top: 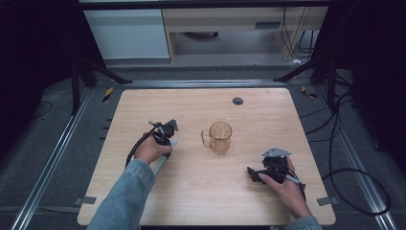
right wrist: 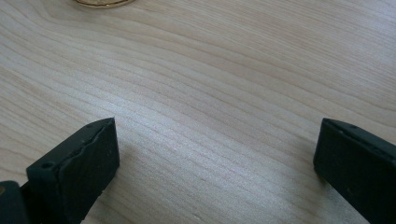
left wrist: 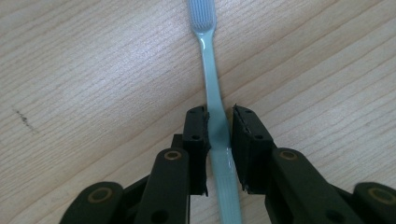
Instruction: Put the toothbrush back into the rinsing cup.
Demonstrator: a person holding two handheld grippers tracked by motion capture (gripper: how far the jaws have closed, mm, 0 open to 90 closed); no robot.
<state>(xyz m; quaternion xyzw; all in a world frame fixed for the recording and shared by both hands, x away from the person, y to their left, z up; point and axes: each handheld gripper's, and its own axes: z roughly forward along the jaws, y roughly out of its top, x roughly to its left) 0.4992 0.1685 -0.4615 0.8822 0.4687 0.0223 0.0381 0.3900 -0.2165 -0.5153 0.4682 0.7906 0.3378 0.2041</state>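
A pale green toothbrush (left wrist: 210, 70) lies flat on the wooden table (top: 201, 196), its bristle head pointing away from my left gripper (left wrist: 219, 114). The two black jaws press against the handle from both sides, just behind its neck. From above, the left gripper (top: 167, 141) points down at the toothbrush (top: 162, 164) left of a clear amber glass mug (top: 220, 137). My right gripper (top: 252, 173) rests low at the front right of the table. Its jaws stand wide apart over bare wood (right wrist: 217, 126), and the mug's base (right wrist: 100, 2) peeks in at the top edge.
The mug stands upright near the table's middle, handle turned left. A dark round grommet (top: 237, 101) sits near the far edge. Black cables (top: 354, 177) trail off the right side, and metal rails (top: 57, 153) flank the table.
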